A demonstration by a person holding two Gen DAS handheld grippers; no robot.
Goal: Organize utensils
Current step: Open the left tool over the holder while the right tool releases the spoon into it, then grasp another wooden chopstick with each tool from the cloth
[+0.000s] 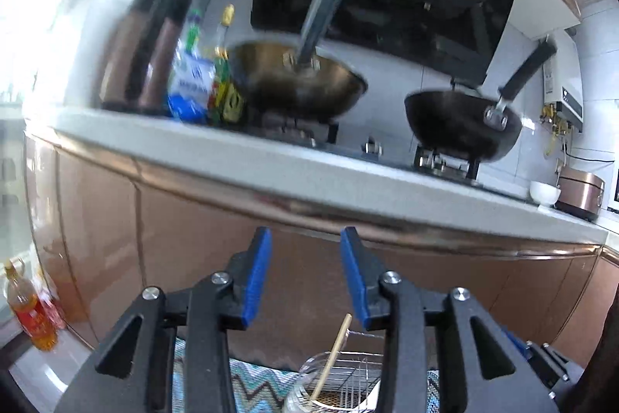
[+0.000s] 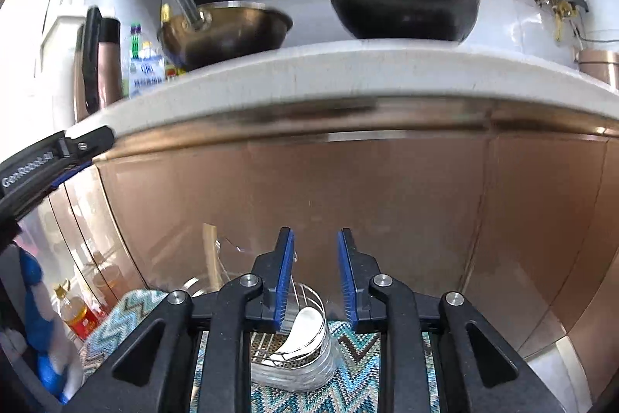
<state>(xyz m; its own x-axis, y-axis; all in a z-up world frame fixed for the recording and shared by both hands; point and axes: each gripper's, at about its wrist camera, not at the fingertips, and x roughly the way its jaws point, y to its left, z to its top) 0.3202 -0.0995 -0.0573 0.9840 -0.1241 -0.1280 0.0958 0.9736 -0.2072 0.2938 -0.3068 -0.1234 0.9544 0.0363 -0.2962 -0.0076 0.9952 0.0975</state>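
below both grippers' spread, empty jaws, a white spoon (image 2: 305, 329) curved inside a clear glass holder (image 2: 309, 370)

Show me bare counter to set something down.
Bare worktop runs along the front edge, clearest between the black wok and the white bowl. The left end is crowded: bottles packed against the steel wok.

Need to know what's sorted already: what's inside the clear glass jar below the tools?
The glass jar holds a white spoon and a wooden chopstick over a wire rack; the tools cover its lower part.
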